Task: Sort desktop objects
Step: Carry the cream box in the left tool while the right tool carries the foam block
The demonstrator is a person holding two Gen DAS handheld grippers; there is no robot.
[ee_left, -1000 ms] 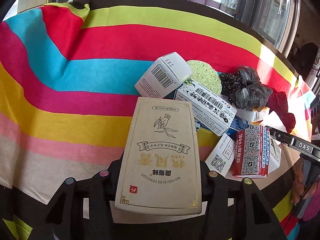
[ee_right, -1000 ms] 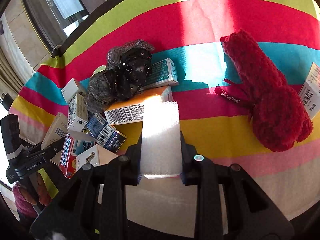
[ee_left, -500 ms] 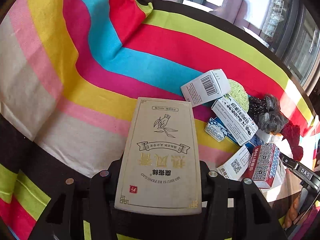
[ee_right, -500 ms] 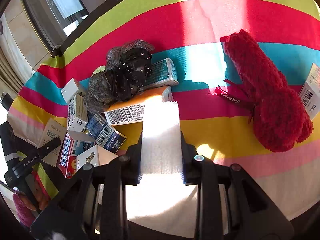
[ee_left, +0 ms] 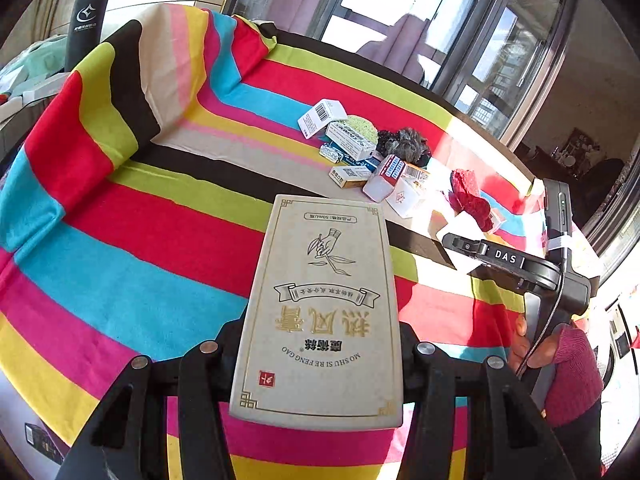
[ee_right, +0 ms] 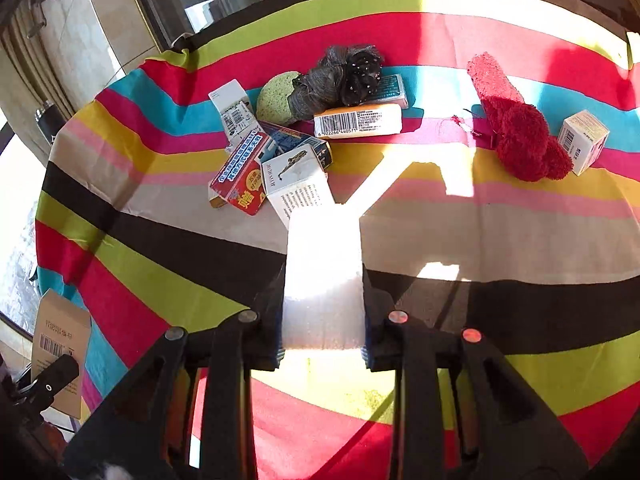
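Observation:
My left gripper (ee_left: 320,344) is shut on a flat beige box with gold Chinese lettering (ee_left: 320,312), held well above the striped cloth (ee_left: 140,248). My right gripper (ee_right: 323,332) is shut on a white foam block (ee_right: 323,276), also raised above the cloth. A heap of small cartons (ee_right: 272,160), a green sponge (ee_right: 274,98) and a grey-black hair scrunchie (ee_right: 340,80) lies at the table's far side. A red fuzzy cloth (ee_right: 516,132) and a small white box (ee_right: 582,140) lie to the right. The right gripper's body shows in the left wrist view (ee_left: 516,264).
A black bottle (ee_left: 86,12) stands at the far left beyond the table. The cloth rises in a fold at the left (ee_left: 100,120). Windows run behind the table. The beige box also shows at the lower left of the right wrist view (ee_right: 60,344).
Both grippers have pulled back and up from the heap with their loads; the heap now looks much smaller and farther. The left gripper has swung away to the left.

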